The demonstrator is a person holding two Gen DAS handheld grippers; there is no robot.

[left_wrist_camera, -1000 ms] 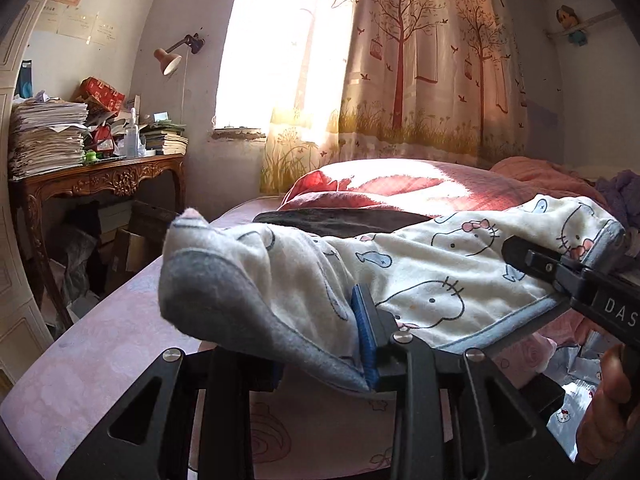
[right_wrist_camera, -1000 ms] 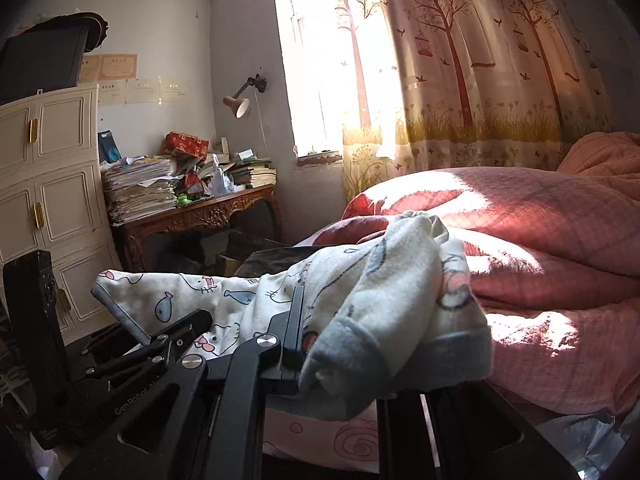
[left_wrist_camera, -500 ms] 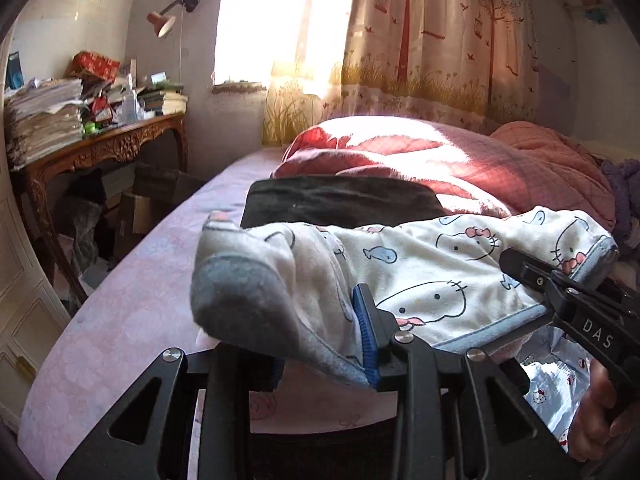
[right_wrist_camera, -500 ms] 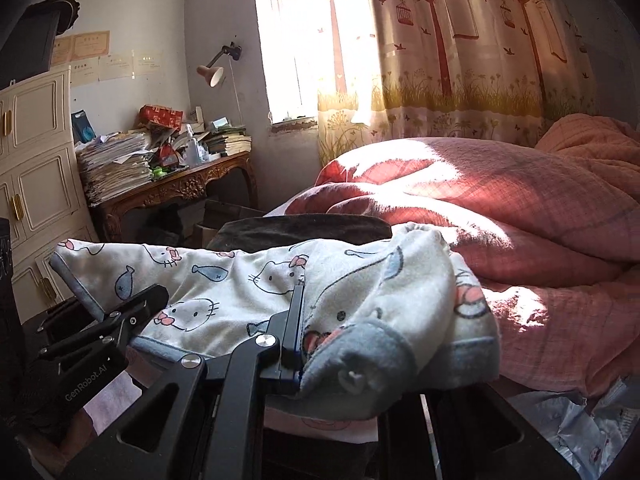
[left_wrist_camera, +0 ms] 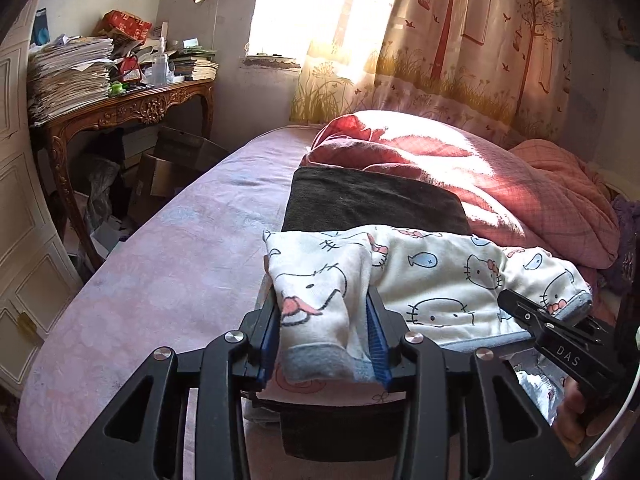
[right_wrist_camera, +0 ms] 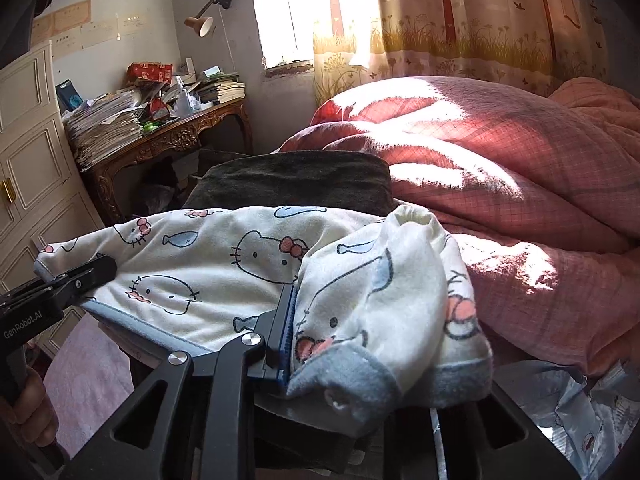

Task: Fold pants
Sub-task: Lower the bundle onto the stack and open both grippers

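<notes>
We've got the pants (left_wrist_camera: pixel 432 280) pinched at both ends, left gripper (left_wrist_camera: pixel 322 344) and right gripper (right_wrist_camera: pixel 320 344) each clamped on a grey hem, cloth hanging over the bed (left_wrist_camera: pixel 168 264). Lower both ends level, keep tension, release together.

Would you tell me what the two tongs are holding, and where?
Both grip the cartoon-print pants: left tongs and right tongs each pinch an opposite grey-trimmed end.
</notes>
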